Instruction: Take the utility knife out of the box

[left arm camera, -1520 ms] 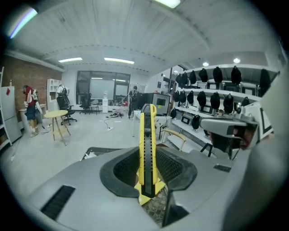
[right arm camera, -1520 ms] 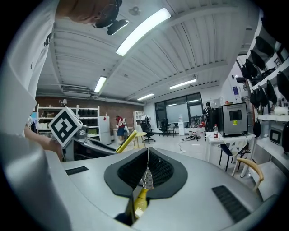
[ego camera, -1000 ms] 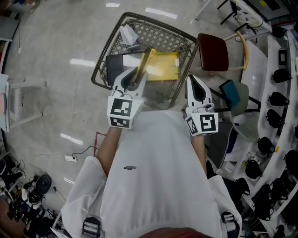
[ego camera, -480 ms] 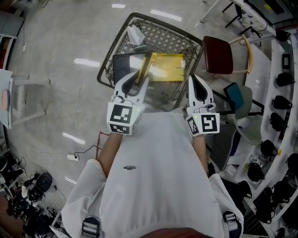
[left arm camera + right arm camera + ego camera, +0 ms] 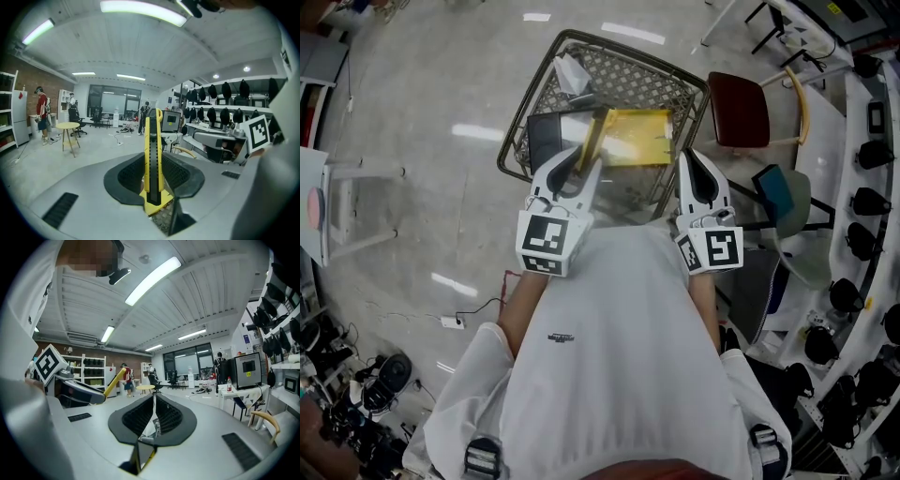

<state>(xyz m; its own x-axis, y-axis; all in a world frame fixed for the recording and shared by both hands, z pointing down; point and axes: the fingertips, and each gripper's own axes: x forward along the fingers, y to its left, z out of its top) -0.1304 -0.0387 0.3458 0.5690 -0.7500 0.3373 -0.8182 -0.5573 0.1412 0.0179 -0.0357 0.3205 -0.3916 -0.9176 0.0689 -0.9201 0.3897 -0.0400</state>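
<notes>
Your left hand-held gripper [image 5: 574, 167] grasps the utility knife [image 5: 153, 154] by its near end, over the box [image 5: 680, 89]. The right hand-held gripper [image 5: 694, 161] is clenched, empty. The knife looks light, stiff and ribbed; hold mid-body.

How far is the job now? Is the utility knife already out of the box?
It looks mostly done. The utility knife stands bare, clamped in the left hand-held gripper, with the yellow box beside it. The right hand-held gripper pinches a thin pale edge, probably of that box. Nothing obvious is left, except perhaps setting things down.
</notes>
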